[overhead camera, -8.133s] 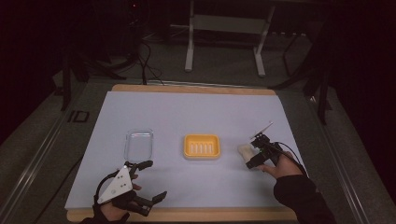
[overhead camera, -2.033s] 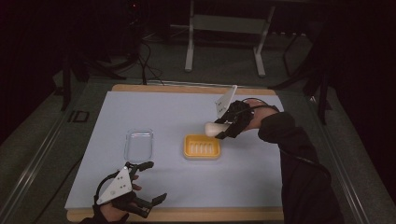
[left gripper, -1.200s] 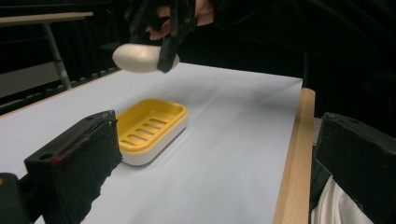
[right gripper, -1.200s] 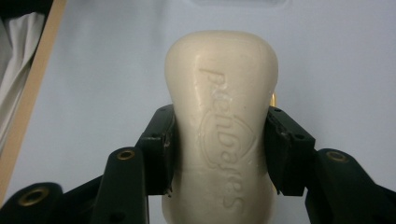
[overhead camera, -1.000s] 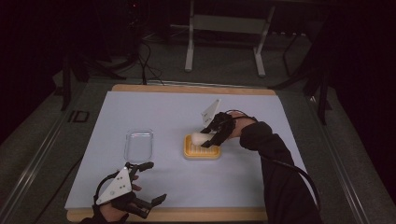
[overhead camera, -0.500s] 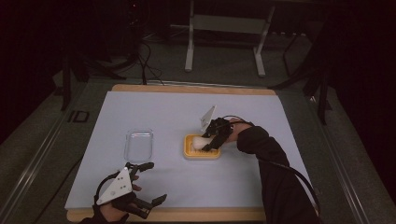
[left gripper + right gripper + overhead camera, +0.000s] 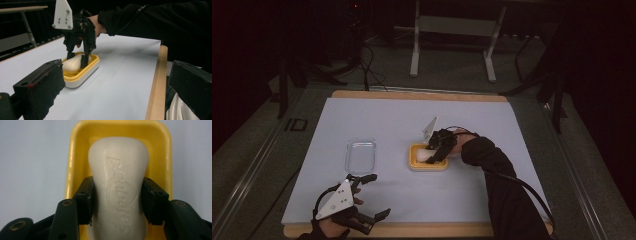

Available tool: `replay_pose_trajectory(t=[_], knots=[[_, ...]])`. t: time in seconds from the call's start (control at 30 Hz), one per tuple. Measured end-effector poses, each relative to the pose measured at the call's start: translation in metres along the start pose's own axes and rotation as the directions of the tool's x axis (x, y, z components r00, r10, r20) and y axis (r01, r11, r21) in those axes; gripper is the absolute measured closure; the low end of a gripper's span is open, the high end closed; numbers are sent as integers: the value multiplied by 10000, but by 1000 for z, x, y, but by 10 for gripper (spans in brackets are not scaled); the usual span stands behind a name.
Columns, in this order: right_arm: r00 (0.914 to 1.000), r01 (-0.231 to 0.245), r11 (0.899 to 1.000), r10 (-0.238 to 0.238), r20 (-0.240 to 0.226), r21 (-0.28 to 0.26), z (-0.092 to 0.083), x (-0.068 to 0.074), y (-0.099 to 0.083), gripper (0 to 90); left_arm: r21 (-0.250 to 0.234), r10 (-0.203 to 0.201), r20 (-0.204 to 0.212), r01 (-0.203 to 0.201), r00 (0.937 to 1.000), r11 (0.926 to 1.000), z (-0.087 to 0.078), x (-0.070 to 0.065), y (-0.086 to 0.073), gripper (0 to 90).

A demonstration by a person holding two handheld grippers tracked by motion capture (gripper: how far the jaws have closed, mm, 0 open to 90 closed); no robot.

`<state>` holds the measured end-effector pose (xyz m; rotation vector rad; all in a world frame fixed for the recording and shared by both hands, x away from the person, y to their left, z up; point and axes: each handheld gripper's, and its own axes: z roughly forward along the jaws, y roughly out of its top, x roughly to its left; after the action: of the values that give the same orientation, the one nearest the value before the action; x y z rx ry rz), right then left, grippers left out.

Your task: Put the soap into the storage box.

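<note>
A cream soap bar with embossed lettering lies in the yellow soap dish. My right gripper is shut on the bar, its black pads pressing both sides. In the high view the right gripper reaches down into the dish at the table's middle, with the soap sticking out to the left. The left gripper view shows the same hold on the soap inside the dish. My left gripper rests open near the front edge, holding nothing.
A clear plastic tray sits left of the dish. The pale blue mat covers the table, with a wooden edge along the front. A metal stand is on the floor beyond the far side.
My right gripper carried the soap bar from the table's right side around to the dish and lowered it in. The left gripper stayed still.
</note>
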<state>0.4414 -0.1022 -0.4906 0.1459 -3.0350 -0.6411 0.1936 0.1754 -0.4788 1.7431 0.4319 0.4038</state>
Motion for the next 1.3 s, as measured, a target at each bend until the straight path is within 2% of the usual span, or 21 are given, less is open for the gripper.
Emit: replay_pose_trajectory(t=[0.1, 0.27, 0.47, 0.6, 0.67, 0.7, 0.73, 0.8, 0.87, 0.9, 0.97, 1.03, 1.1, 1.13, 1.2, 1.23, 1.3], knots=[[9998, -122, 9998, 124, -144, 136, 4, 0, 0, 481, 27, 20, 9, -20, 10000, 10000, 0, 0, 0, 5], [9994, -299, 9986, 292, -174, -430, -6, -1, 3, 458, 54, 31, 21, -31, 10000, 10000, 1, 0, 0, 5], [9993, -294, 9972, 311, 230, -688, -29, 3, 5, 457, 57, 13, 14, -13, 10000, 10000, 1, 0, 0, 5], [9979, -277, 9971, 318, 570, -712, -41, 11, 5, 426, 55, -25, -17, 25, 10000, 10000, 1, 0, 0, 5], [9960, -471, 9958, 528, 723, -783, -45, 12, 5, 400, 41, -20, -51, 21, 10000, 10000, 1, 0, 0, 5], [9929, -614, 9940, 702, 964, -910, -48, 13, 4, 387, 29, -31, -60, 31, 10000, 10000, 1, 1, 0, 5], [9906, -851, 9918, 945, 992, -951, -51, 12, 3, 352, 27, -35, -65, 35, 10000, 10000, 1, 1, 0, 5], [9805, -1136, 9866, 1303, 1472, -1167, -56, 15, 2, 297, 47, -47, -54, 47, 10000, 10000, 1, 1, 0, 5], [9712, -1426, 9803, 1652, 1715, -1367, -60, 17, 1, 261, 68, -42, -28, 42, 10000, 10000, 1, 1, 0, 5], [9632, -1776, 9751, 1999, 1796, -1332, -62, 17, 1, 243, 71, -39, -25, 39, 10000, 10000, 1, 1, 0, 5], [9486, -2083, 9693, 2328, 2146, -1306, -63, 20, 0, 210, 68, -35, -30, 36, 10000, 10000, 1, 1, 0, 5], [9365, -2537, 9604, 2737, 2192, -1153, -65, 20, -1, 109, 63, -38, -55, 38, 10000, 10000, 1, 1, 0, 5], [9158, -2903, 9525, 3045, 2620, -923, -66, 22, -3, 104, 82, -18, -64, 19, 10000, 10000, 2, 0, 0, 5], [8986, -3177, 9430, 3329, 2859, -994, -67, 22, -5, 104, 99, -28, -57, 29, 10000, 9999, 2, 0, 0, 5], [8856, -3458, 9317, 3633, 2895, -1114, -69, 23, -9, 105, 86, -35, -57, 36, 10000, 10000, 2, 0, 0, 5], [8819, -3444, 9317, 3632, 3004, -1154, -69, 24, -11, 105, 98, -35, -56, 36, 10000, 9999, 2, 1, 0, 5], [8633, -3776, 9180, 3964, 3124, -1215, -69, 26, -15, 105, 102, -37, -64, 38, 10000, 9999, 2, 1, 0, 5]])
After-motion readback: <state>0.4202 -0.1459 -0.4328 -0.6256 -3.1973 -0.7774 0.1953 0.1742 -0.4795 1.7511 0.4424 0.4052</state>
